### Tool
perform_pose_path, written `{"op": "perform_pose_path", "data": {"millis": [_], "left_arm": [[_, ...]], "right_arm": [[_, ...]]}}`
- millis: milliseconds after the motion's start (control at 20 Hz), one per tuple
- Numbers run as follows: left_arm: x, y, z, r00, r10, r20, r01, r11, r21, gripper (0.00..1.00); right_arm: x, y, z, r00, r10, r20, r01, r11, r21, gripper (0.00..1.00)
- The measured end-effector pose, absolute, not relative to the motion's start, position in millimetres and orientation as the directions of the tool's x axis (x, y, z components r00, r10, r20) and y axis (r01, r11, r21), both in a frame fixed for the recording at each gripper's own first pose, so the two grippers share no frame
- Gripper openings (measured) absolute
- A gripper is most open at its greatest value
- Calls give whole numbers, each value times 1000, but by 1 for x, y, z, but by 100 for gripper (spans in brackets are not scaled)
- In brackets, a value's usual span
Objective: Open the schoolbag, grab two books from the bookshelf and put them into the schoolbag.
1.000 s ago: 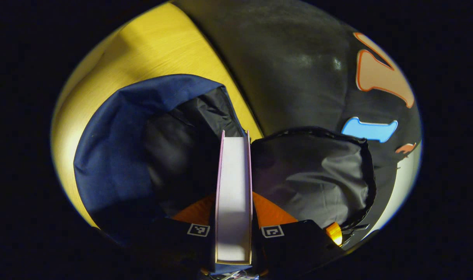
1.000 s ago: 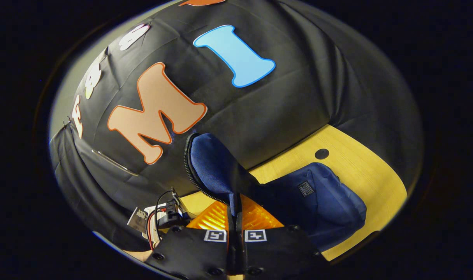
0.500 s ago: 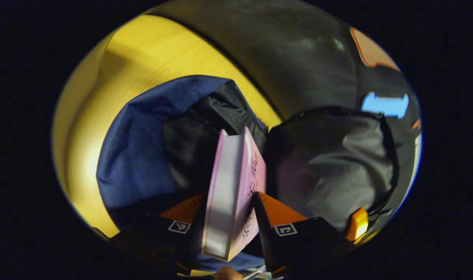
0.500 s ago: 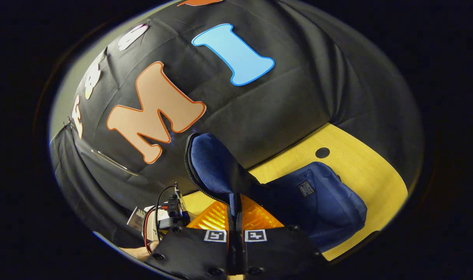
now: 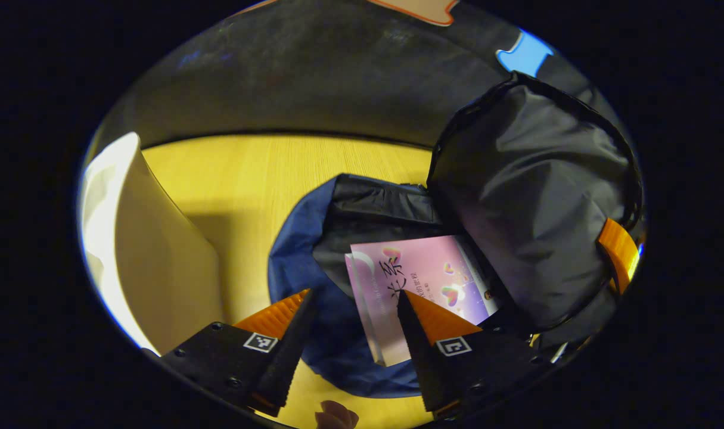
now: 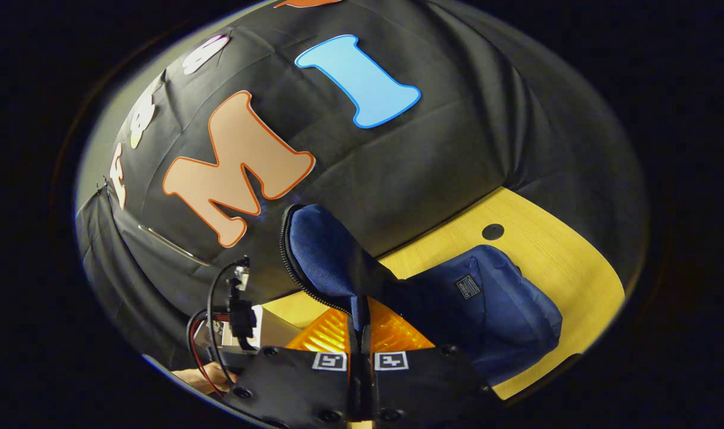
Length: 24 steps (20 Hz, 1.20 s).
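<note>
- Schoolbag (image 5: 302,262): the left gripper view looks into its mouth, where a pink book (image 5: 421,280) lies.
- Left gripper (image 5: 353,298): fingers apart, holding nothing.
- Right gripper (image 6: 360,322): clamped on the bag's flap (image 6: 320,250).

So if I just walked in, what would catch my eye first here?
Probably the pink book lying in the mouth of the open blue schoolbag on the yellow table, just ahead of the left gripper, whose orange fingers stand apart. Next, the right gripper, pinching the bag's flap and holding it upright against the black cloth wall.
</note>
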<state>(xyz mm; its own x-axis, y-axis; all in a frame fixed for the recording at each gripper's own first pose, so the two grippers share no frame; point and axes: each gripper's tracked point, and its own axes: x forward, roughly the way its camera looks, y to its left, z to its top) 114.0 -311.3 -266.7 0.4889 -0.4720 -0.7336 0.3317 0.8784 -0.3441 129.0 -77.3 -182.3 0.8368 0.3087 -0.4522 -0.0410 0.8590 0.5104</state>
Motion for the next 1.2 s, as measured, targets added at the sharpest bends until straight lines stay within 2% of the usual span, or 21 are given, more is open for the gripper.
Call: {"op": "perform_pose_path", "data": {"millis": [50, 150, 550, 800, 1000, 1200], "left_arm": [[114, -306, -262, 508, -468, -723, 345, 880, -327, 86], [114, -294, -252, 546, -450, -707, 355, 889, -291, 88], [106, -231, -182, 721, -391, -572, 359, 917, -174, 88], [95, -180, -148, 783, -356, -509, 351, 930, -110, 89], [95, -118, -134, 847, -265, -460, 284, 958, -30, 89], [93, -51, -130, 877, -168, -450, 222, 973, 70, 97]], "right_arm": [[129, -77, -183, 837, 307, -453, -37, 857, 513, 3], [128, -78, -184, 837, 304, -456, -32, 858, 513, 3], [126, -73, -185, 836, 290, -465, -27, 869, 493, 2], [121, -71, -189, 835, 283, -472, -23, 875, 483, 3], [116, -75, -191, 835, 271, -478, -9, 876, 481, 3], [114, -76, -190, 839, 258, -480, 0, 881, 473, 3]]}}
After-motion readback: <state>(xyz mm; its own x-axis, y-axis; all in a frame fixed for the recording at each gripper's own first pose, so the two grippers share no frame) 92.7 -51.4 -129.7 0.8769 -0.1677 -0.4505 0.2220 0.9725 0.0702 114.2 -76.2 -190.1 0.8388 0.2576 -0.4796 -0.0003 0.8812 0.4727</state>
